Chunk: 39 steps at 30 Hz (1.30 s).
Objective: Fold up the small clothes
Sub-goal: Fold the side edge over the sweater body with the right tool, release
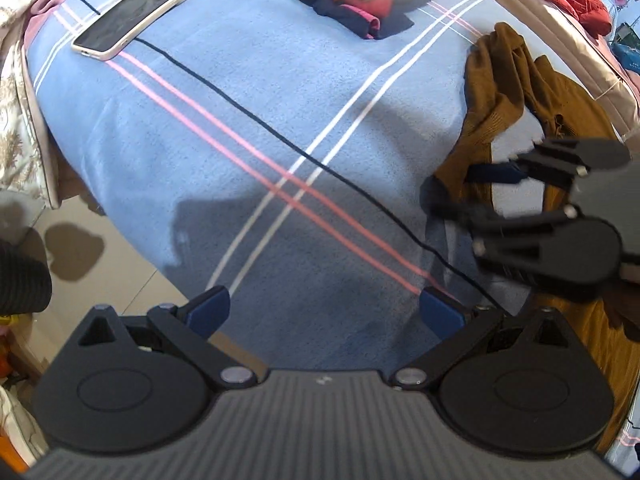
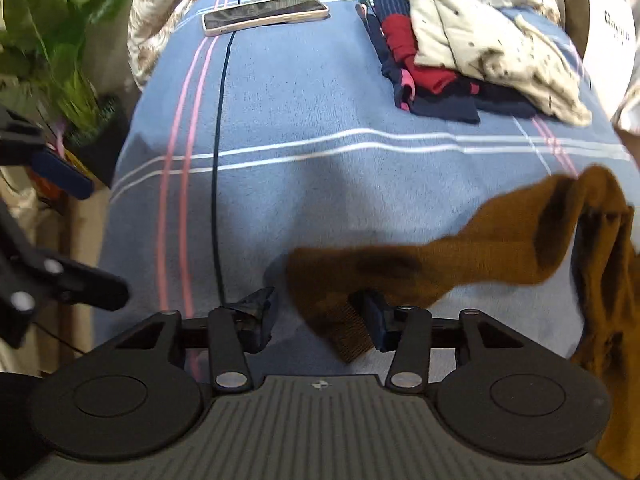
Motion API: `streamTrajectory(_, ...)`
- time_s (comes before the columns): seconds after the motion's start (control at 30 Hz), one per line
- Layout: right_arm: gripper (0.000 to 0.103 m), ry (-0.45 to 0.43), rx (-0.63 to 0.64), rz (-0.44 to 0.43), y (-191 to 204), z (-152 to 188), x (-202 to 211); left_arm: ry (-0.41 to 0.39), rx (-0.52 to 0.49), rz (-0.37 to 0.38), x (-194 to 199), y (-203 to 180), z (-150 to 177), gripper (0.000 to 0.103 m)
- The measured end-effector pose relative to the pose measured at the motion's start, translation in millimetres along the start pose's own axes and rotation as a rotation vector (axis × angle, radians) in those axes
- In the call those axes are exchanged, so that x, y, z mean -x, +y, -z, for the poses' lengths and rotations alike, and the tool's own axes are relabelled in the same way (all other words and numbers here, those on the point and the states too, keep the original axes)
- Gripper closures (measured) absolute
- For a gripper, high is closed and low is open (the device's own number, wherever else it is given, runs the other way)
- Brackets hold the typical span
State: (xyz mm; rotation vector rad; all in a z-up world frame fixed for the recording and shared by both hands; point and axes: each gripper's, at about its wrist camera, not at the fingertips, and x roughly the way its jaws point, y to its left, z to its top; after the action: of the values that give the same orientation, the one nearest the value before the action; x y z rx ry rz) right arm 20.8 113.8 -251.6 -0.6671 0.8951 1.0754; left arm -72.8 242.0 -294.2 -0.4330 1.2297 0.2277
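The blanket [image 1: 248, 128], blue with pink, white and dark stripes, is serving as the work surface, and everything is placed against it. The brown garment [image 1: 496, 92] is lying crumpled at the blanket's right edge in the left wrist view; in the right wrist view one long part of it [image 2: 420, 268] is stretching across the blanket's near side toward the right gripper [image 2: 320, 316]. That gripper is pointing steeply down at the blanket with its fingers standing partly apart; the garment's ribbed end is lying between them and against the right-hand pad [image 2: 376, 320], but the other pad is clear of the cloth, so nothing is pinched. The left gripper [image 1: 324, 312] is hovering over the blanket's near middle with its fingers spread wide and only blanket between them. A phone [image 1: 140, 12] is lying face up at the blanket's far left. A pile [image 2: 440, 60] of red, navy and pale printed clothes is sitting at the blanket's far right. A plant [image 2: 60, 40] is standing beyond the blanket's left edge.
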Motion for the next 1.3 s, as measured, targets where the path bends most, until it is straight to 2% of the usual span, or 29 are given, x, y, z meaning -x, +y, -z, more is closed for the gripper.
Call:
streamTrajectory(0.03,0.063,-0.006,0.004,0.023,0.4,-4.1,-0.6,0.002,0.000,0.004,0.4,0.6,0.4,0.000)
streamTrajectory(0.07,0.097,-0.011,-0.021,0.030,-5.2,-7.3,2.8,0.003,0.000,0.006,0.1,-0.4,-0.4,0.000)
streamTrajectory(0.13,0.097,-0.058,-0.175,-0.031,-36.5,-7.6,20.2,0.001,-0.004,0.019,0.0,-3.5,-2.6,0.000)
streamTrajectory(0.23,0.097,-0.244,-0.501,-0.158,-92.7,-12.1,68.9,0.007,-0.021,0.039,-3.6,-14.2,-8.1,0.000)
streamTrajectory(0.33,0.097,-0.442,-0.804,-0.223,-156.6,8.9,132.9,0.006,-0.069,0.070,-5.8,-32.4,-17.8,0.000)
streamTrajectory(0.4,0.097,-0.518,-0.965,-0.172,-199.3,43.5,175.0,0.002,-0.116,0.095,-6.2,-48.6,-25.7,0.000)
streamTrajectory(0.47,0.097,-0.563,-1.129,-0.097,-234.7,101.0,210.8,-0.004,-0.154,0.122,-6.1,-65.4,-33.2,0.000)
streamTrajectory(0.53,0.097,-0.551,-1.236,0.024,-255.6,167.8,241.1,-0.002,-0.193,0.156,-7.1,-83.3,-40.7,0.000)
streamTrajectory(0.6,0.097,-0.536,-1.386,0.105,-269.7,239.1,266.2,0.001,-0.236,0.181,-8.4,-101.9,-46.2,0.000)
streamTrajectory(0.67,0.097,-0.503,-1.474,0.207,-265.1,293.7,280.2,0.004,-0.278,0.201,-10.1,-119.6,-50.0,0.000)
streamTrajectory(0.7,0.097,-0.484,-1.514,0.227,-265.6,318.7,285.6,0.010,-0.297,0.209,-11.6,-128.6,-51.1,0.000)
streamTrajectory(0.83,0.097,-0.495,-1.661,0.277,-244.1,372.4,282.4,0.019,-0.375,0.239,-16.3,-165.0,-57.9,0.000)
streamTrajectory(0.9,0.097,-0.508,-1.673,0.269,-233.0,377.1,280.2,0.013,-0.402,0.248,-15.6,-179.0,-63.0,0.000)
streamTrajectory(1.07,0.096,-0.428,-1.490,0.282,-216.5,348.6,278.3,0.006,-0.462,0.277,-18.5,-216.1,-77.6,0.000)
streamTrajectory(1.17,0.092,-0.399,-1.427,0.282,-224.9,349.5,279.4,-0.003,-0.520,0.289,-22.8,-240.4,-82.3,0.000)
streamTrajectory(1.2,0.088,-0.353,-1.394,0.305,-231.7,351.1,278.3,-0.007,-0.539,0.295,-23.5,-249.4,-82.6,0.000)
streamTrajectory(1.23,0.068,-0.267,-1.359,0.343,-240.2,350.4,272.3,-0.009,-0.556,0.303,-24.0,-258.7,-82.2,0.000)
streamTrajectory(1.27,0.044,-0.174,-1.328,0.394,-243.1,350.7,267.5,-0.010,-0.568,0.308,-23.5,-265.0,-80.7,0.000)
streamTrajectory(1.3,0.033,-0.112,-1.297,0.442,-242.4,354.1,266.7,-0.009,-0.580,0.314,-23.6,-271.9,-79.5,0.000)
